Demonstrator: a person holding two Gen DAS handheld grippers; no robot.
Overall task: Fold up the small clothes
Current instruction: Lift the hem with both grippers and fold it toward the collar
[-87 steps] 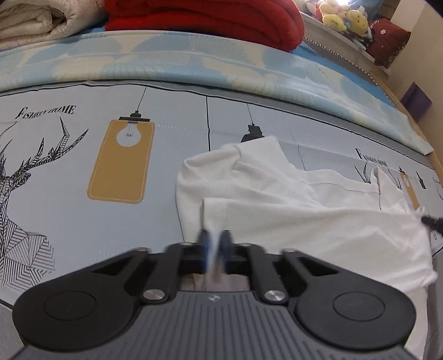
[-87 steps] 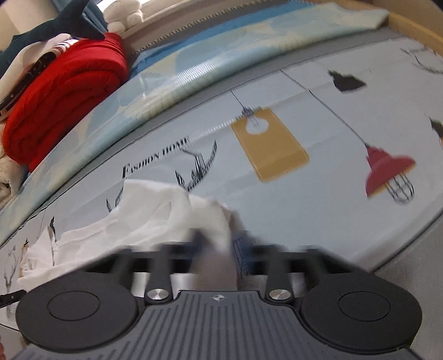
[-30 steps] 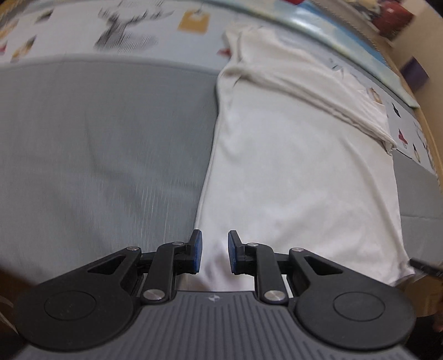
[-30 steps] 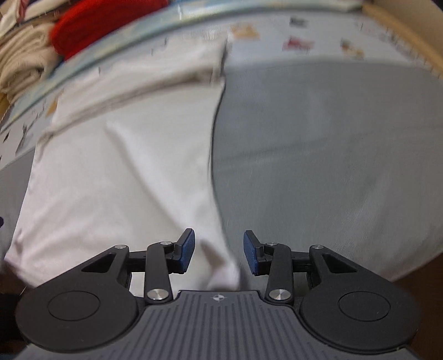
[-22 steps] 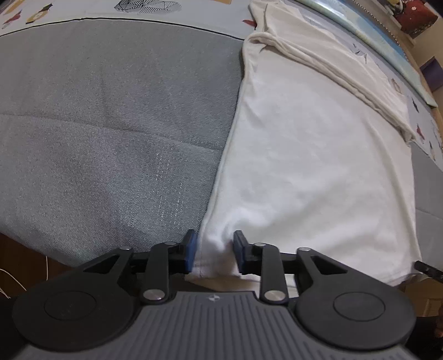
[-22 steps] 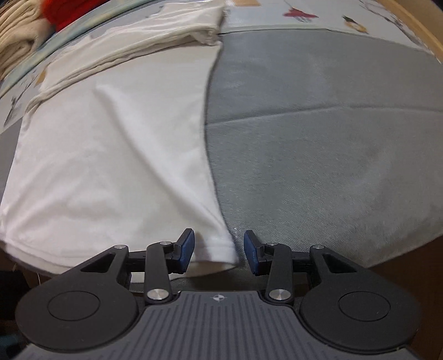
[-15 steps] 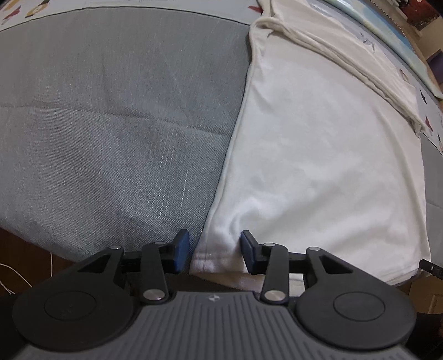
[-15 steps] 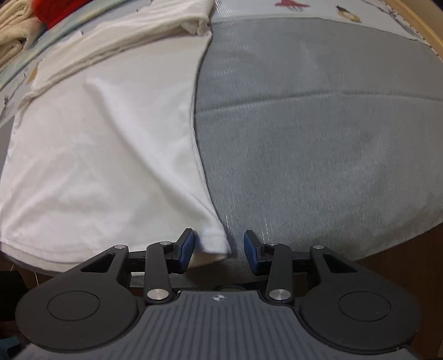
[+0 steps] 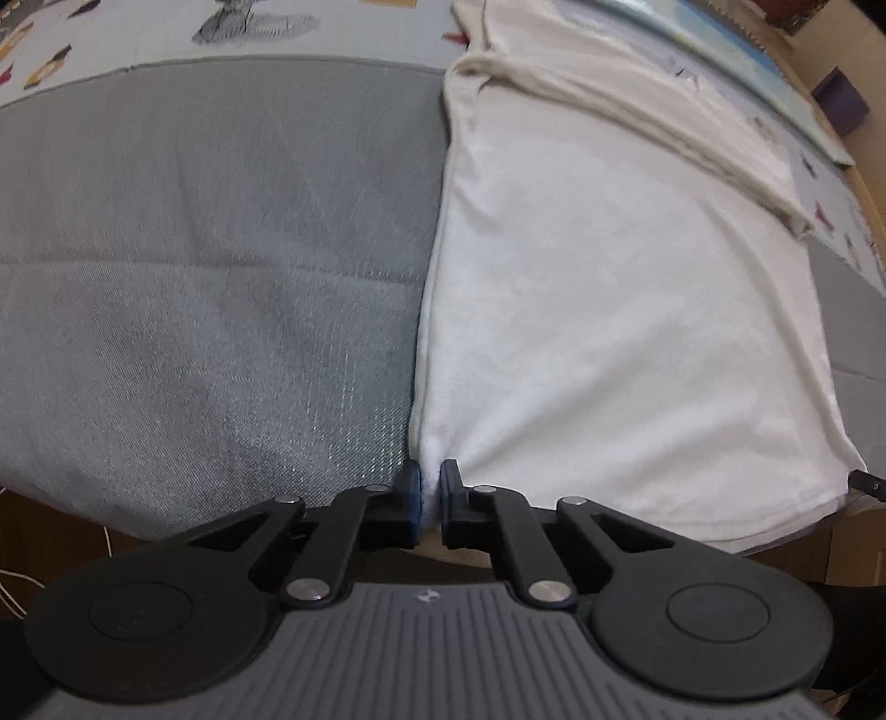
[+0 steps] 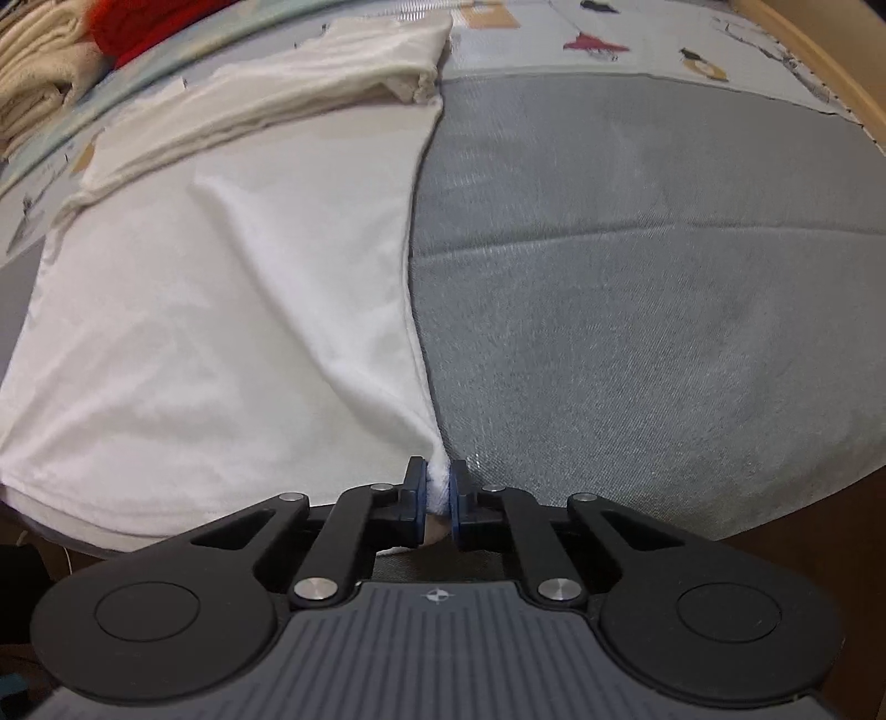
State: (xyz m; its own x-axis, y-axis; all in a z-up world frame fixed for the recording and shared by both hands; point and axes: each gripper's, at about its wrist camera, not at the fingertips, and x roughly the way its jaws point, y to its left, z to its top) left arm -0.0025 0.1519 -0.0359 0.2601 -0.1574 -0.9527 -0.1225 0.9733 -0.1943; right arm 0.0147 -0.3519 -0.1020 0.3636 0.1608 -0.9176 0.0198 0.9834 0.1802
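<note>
A white T-shirt (image 9: 609, 310) lies flat on the grey bed cover (image 9: 210, 249), with its far end folded over into a thick band (image 9: 637, 111). My left gripper (image 9: 427, 487) is closing its jaws on the shirt's near left hem corner, and the blue pads pinch the bunched cloth. In the right wrist view the same shirt (image 10: 221, 310) spreads to the left. My right gripper (image 10: 438, 487) is closing on the near right hem corner, and white fabric is squeezed between its pads. Both corners sit at the bed's near edge.
Beyond the grey cover (image 10: 637, 277) lies a printed sheet (image 9: 166, 33). A red blanket (image 10: 149, 22) and folded cream bedding (image 10: 39, 61) are stacked at the far side. A wooden bed frame (image 10: 819, 61) runs along the right, and dark floor shows below the near edge.
Both grippers stood open around the shirt's near hem corners; now their jaws have closed and pinch the cloth. The hands have barely moved.
</note>
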